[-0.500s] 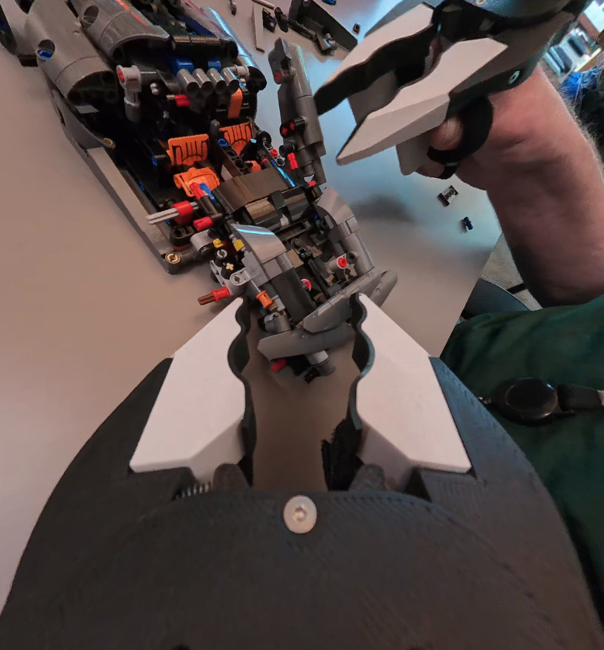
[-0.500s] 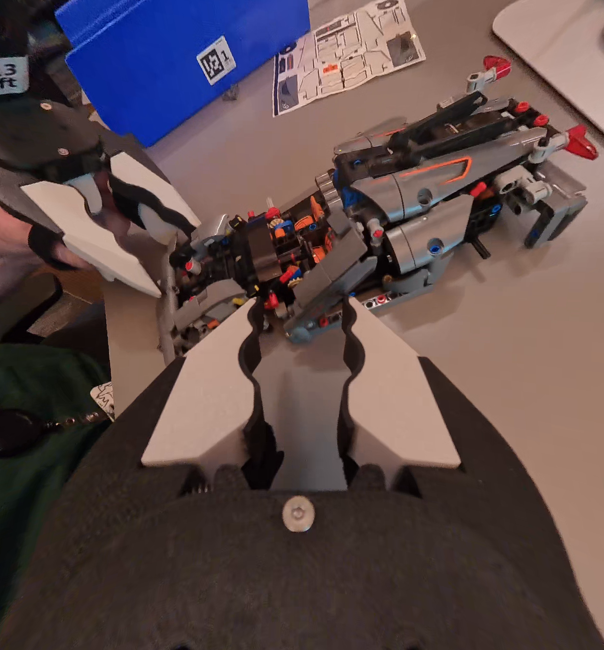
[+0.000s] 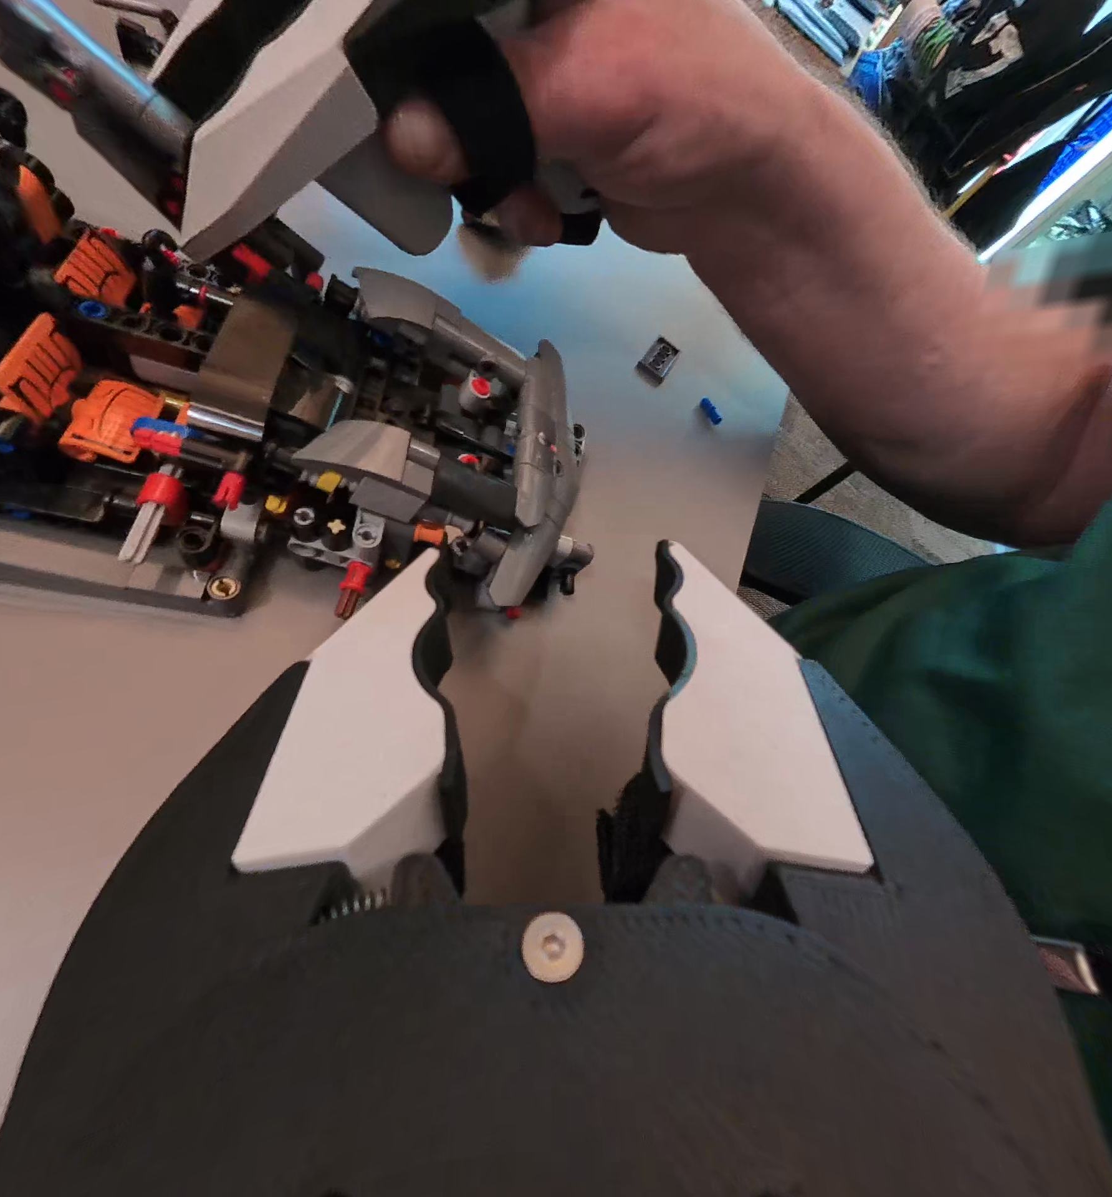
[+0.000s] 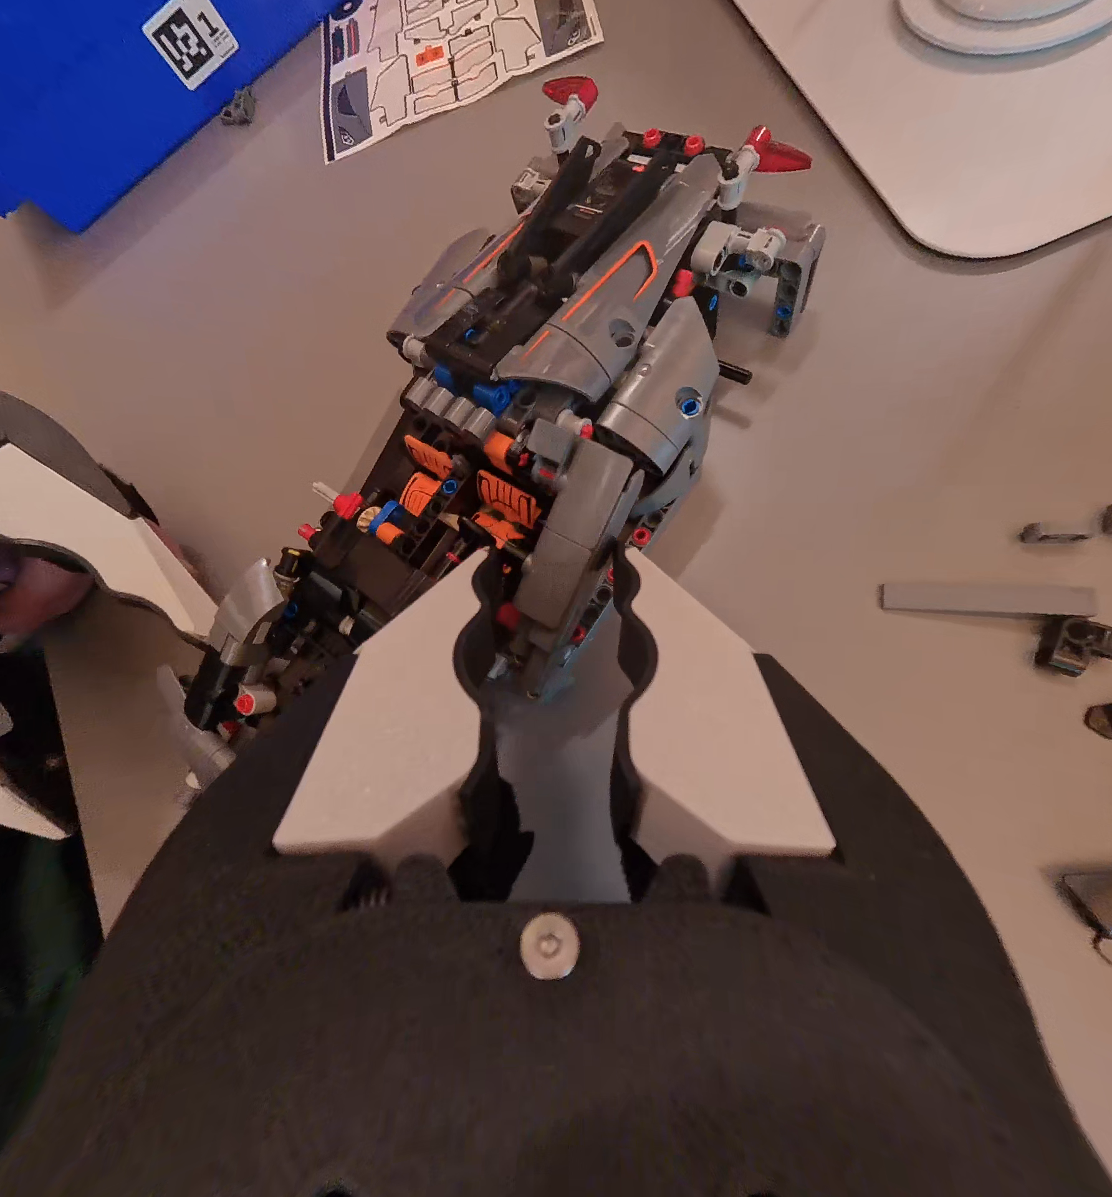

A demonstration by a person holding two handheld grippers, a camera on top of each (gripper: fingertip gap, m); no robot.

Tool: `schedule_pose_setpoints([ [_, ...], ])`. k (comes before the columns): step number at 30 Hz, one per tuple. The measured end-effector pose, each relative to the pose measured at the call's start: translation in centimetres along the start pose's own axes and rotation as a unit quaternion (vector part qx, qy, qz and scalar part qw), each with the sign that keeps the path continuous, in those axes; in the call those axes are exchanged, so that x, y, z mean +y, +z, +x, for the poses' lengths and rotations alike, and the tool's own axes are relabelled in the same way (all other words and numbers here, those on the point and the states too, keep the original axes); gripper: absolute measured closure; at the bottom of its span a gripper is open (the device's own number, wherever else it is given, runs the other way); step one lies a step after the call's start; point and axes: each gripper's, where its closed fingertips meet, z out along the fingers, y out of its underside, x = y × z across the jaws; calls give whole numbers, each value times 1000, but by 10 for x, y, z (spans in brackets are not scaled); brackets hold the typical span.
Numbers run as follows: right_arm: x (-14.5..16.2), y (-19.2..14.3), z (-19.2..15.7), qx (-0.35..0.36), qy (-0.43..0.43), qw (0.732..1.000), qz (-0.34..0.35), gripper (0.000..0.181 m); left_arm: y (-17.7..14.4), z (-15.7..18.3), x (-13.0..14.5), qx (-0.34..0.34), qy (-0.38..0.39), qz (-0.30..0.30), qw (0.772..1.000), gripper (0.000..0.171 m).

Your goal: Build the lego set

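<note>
So the lego model (image 4: 560, 401) is this long half-built vehicle lying on the grey counter (image 4: 216, 337); grey curved shell panels with orange stripes over a black frame, orange seat-looking bits in the open middle, blue and red pins everywhere, two red pointed pieces at its far end. Its near end sits close to the counter's edge.

The right claw (image 4: 550, 563) is apart, its tips straddling a grey side panel of the model; can't tell if they actually touch it. The left claw (image 3: 547, 550) is also wide apart with nothing in it, hovering just off the model's near end, one tip right beside the grey bumper piece.

Around the model: a printed sheet (image 4: 456, 58) and a blue box (image 4: 87, 97) past its far end; a long flat grey piece (image 4: 987, 599) and a few small grey parts lie loose off to its right; a small dark plate (image 3: 658, 357) and a blue pin (image 3: 710, 410) sit near its near end. A pale rounded board (image 4: 968, 129) covers the counter's corner beyond the model. The person wears a green top (image 3: 994, 745); the room behind is a blurry clutter.
</note>
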Motion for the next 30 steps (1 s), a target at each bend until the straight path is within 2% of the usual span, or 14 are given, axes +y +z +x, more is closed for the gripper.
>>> schedule_pose_setpoints([
  [7,-5,-1,-4,-15,17,1000,0,142,-35,-13,-9,7,-40,74,996,118],
  [11,-7,0,-2,-12,23,1000,5,149,-45,-18,-8,8,-40,83,996,119],
  [22,-3,-13,-8,15,13,1000,-7,151,-60,-17,-17,41,-52,132,989,123],
  [28,4,-20,-11,26,31,999,11,150,-59,-18,-15,37,-50,122,991,123],
  [30,5,-25,-10,24,48,998,20,144,-58,-18,-15,34,-48,120,991,123],
])
